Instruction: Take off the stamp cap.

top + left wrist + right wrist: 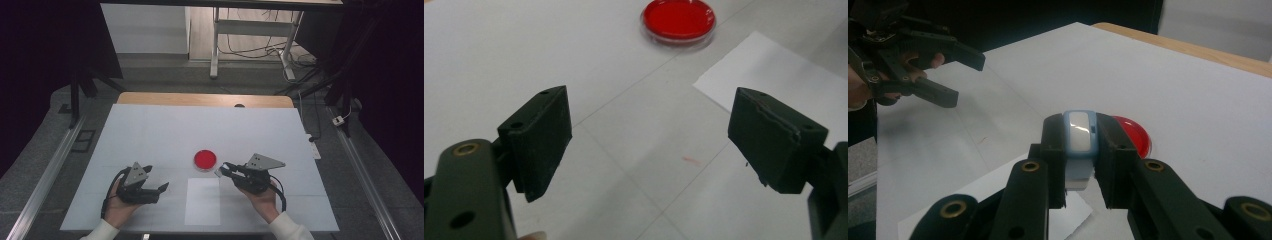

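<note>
My right gripper pinches a small blue-white block at 3 o'clock of the red dish, apparently mid-carry. Left gripper fingers spread, idle. Next: probably lower it onto the white sheet.

A white-covered table is seen at centre, its wooden edge exposed at the far side. Grey floor surrounds it — cables and a white desk frame are noted at top.

Your grippers, left gripper and right gripper, are black, each with a grey triangular plate, brass-ringed holes, black cables; your sleeves are white.
</note>
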A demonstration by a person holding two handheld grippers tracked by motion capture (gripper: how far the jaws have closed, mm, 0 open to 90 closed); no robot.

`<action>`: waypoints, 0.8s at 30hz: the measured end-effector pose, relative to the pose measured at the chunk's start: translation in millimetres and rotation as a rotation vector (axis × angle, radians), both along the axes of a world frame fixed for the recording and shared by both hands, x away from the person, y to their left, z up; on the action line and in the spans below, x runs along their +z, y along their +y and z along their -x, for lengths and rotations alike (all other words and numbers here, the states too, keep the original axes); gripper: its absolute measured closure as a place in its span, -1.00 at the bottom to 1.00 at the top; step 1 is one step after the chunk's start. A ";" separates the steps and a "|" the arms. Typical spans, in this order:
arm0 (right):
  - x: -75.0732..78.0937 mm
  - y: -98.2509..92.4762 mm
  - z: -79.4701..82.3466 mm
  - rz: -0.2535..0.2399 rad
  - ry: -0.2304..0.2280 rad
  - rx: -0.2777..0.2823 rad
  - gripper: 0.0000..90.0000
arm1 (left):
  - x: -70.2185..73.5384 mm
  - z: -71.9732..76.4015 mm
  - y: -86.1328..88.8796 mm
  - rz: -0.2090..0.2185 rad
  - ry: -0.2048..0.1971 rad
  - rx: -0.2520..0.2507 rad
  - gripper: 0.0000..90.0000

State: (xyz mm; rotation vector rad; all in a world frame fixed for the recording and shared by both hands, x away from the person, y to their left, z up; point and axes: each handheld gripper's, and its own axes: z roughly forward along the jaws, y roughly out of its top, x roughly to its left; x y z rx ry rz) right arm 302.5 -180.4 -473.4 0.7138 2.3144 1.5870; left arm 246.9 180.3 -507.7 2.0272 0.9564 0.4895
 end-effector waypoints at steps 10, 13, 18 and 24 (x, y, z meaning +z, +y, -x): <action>0.2 -0.4 -0.5 -0.014 0.004 -0.006 0.67 | 4.4 -5.3 -27.5 -0.012 -0.014 -0.055 -0.61; 0.0 -0.1 -0.6 -0.016 0.005 -0.007 0.67 | 5.9 -8.0 -34.3 -0.003 -0.019 -0.066 -0.61; -0.1 0.0 -0.9 -0.015 0.006 -0.008 0.67 | 7.8 -12.7 -45.9 0.000 -0.025 -0.078 -0.61; -0.1 0.0 -0.8 -0.016 0.004 -0.010 0.67 | 9.8 -17.2 -59.1 -0.004 -0.026 -0.100 -0.60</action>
